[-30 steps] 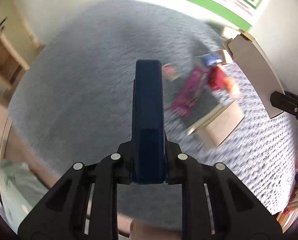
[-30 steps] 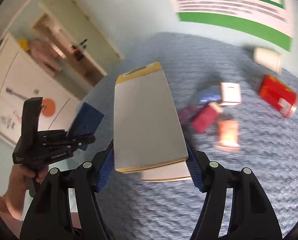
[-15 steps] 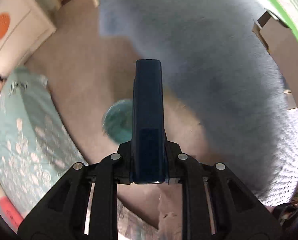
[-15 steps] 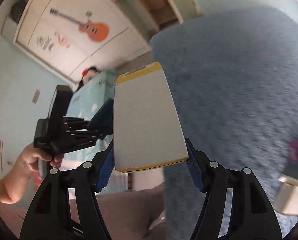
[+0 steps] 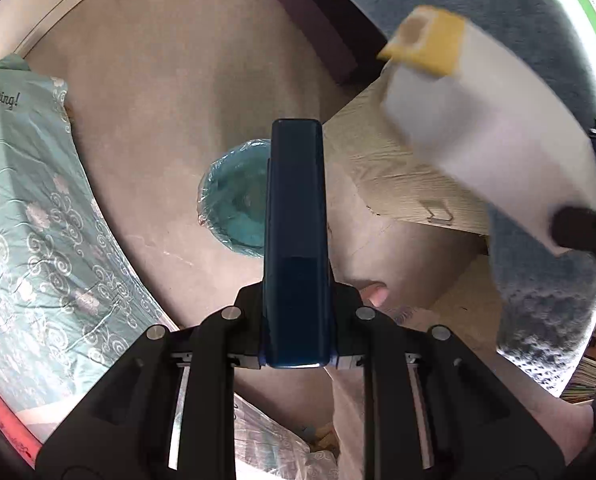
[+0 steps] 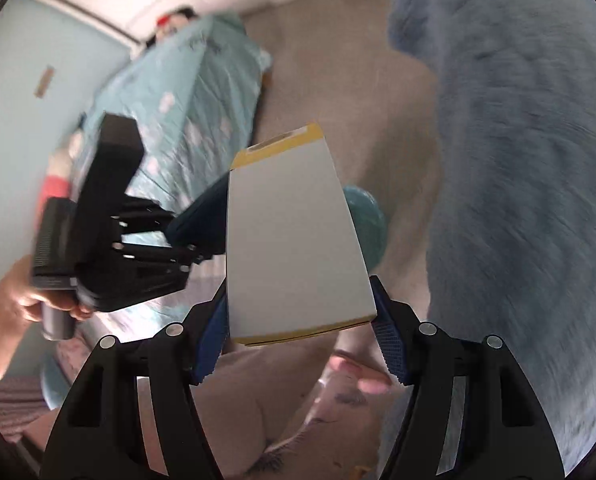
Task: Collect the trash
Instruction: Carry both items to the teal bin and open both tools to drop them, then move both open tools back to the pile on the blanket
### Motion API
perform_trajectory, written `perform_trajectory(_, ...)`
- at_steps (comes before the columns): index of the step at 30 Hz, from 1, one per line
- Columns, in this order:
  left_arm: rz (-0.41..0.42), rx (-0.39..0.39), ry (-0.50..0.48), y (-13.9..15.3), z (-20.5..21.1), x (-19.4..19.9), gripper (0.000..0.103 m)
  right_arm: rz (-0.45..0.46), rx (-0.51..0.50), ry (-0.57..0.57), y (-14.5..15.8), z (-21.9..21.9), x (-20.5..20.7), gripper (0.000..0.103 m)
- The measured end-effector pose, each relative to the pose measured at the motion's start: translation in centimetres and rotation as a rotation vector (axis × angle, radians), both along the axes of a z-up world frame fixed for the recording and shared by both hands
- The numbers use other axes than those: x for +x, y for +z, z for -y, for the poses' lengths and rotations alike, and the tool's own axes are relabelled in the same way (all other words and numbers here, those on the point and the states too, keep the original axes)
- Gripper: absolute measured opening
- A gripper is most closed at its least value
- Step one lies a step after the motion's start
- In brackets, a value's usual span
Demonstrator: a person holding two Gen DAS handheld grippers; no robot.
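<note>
My right gripper (image 6: 298, 320) is shut on a white carton with yellow ends (image 6: 294, 240) and holds it in the air. The same carton (image 5: 485, 136) shows blurred at the upper right of the left wrist view. A teal bin lined with a clear bag (image 5: 234, 200) stands on the beige floor below; in the right wrist view the bin (image 6: 367, 224) is partly hidden behind the carton. My left gripper (image 5: 296, 132) is shut and empty, fingers together above the bin. It also shows in the right wrist view (image 6: 194, 224), left of the carton.
A bed with a teal patterned cover (image 5: 30, 208) lies on the left. A light wooden drawer unit (image 5: 397, 168) stands right of the bin. A blue-grey rug (image 6: 517, 160) covers the floor on the right. A dark low object (image 5: 317, 12) lies at the far edge.
Both grippers swung left from the rug and its scattered trash toward the bed. The bin has come into view under the left gripper, and the carton now hangs near it.
</note>
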State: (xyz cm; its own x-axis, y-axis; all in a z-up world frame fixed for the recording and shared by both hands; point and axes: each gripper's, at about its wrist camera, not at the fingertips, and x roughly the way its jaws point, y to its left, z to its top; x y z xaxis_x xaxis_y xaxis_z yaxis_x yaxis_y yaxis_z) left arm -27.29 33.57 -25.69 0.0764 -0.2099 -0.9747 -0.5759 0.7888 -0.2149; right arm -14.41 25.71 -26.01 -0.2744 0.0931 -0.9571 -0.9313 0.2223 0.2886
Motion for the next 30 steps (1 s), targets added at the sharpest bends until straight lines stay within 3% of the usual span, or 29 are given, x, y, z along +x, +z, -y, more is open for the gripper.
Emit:
perform_trajectory(3,-0.011,-0.025,0.006,-1.4,-1.2,-0.2,0.022,-0.007,-0.052,0.047,-2.5,-1.4,-0.7,0.068)
perform_trajectory(4,-0.026,-0.025,0.012,-2.1,-1.7,-0.2,0.049,-0.008,-0.06,0.066,-2.9,-1.7,-1.1,0.071)
perform_trajectory(6,-0.047,0.011,0.044,-2.8,-2.4,-0.4,0.075,0.016,-0.062,0.095,-4.0,-3.2,-1.4,0.08)
perform_trajectory(9,-0.056,0.008,0.057,-3.2,-3.0,-0.8,0.074,-0.004,-0.063,0.08,-3.9,-3.0,-0.9,0.08)
perform_trajectory(15,-0.067,0.057,0.003,-1.8,-2.2,-1.0,0.074,-0.035,0.006,0.04,-0.4,-2.0,1.0,0.08)
perform_trajectory(19,-0.051,0.105,-0.015,0.0,-2.0,-0.6,0.074,-0.068,0.112,-0.042,3.8,-1.2,2.8,0.08)
perform_trajectory(23,0.011,0.191,-0.059,4.0,-1.2,1.1,0.074,-0.051,0.221,-0.135,8.2,0.6,4.2,0.08)
perform_trajectory(28,0.135,0.289,-0.226,10.2,2.1,6.0,0.074,0.023,0.336,-0.331,13.7,7.0,8.3,0.08)
perform_trajectory(30,0.189,0.308,-0.305,12.1,4.0,8.2,0.074,0.055,0.355,-0.401,14.7,9.5,9.5,0.08)
